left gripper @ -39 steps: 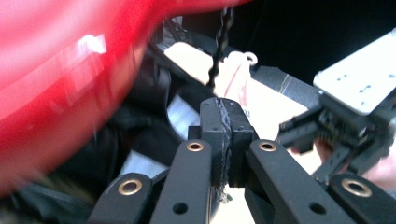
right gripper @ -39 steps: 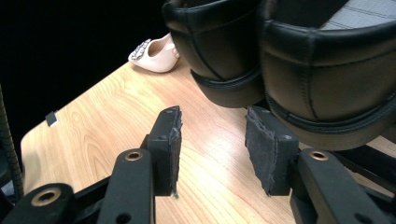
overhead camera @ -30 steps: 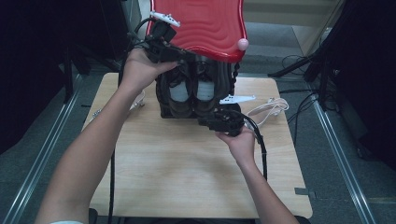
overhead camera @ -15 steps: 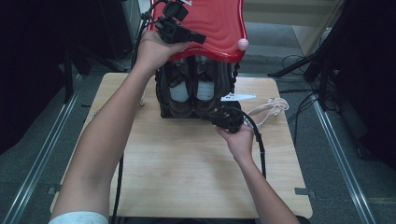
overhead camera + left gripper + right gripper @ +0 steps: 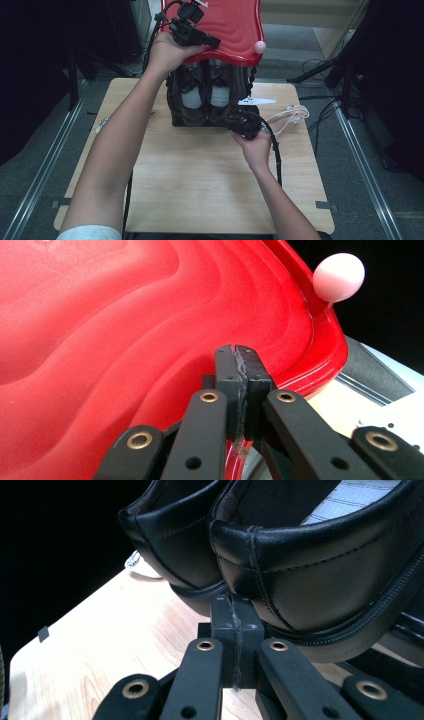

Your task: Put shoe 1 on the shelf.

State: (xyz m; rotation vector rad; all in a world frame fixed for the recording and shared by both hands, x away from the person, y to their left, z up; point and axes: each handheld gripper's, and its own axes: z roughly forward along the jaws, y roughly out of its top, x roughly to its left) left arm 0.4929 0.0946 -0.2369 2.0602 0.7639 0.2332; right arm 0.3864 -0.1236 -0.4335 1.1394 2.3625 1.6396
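Glossy red rippled lid (image 5: pixel 235 25), pink knob (image 5: pixel 260 47), black leather shoes (image 5: pixel 300 570)

A light wooden table (image 5: pixel 200 190) with rounded corners stands on a grey floor (image 5: pixel 370 200), between two metal rails that run along its sides. At its far middle sits a dark rack-like holder (image 5: pixel 176 107) with a pair of black shoes (image 5: pixel 207 97) in it; whether the shoes touch the tabletop cannot be told. A coiled white cord (image 5: pixel 290 117) lies near the far right edge, just beside the holder. A small metallic object (image 5: pixel 102 123) rests at the far left edge. The near half of the wood is bare.
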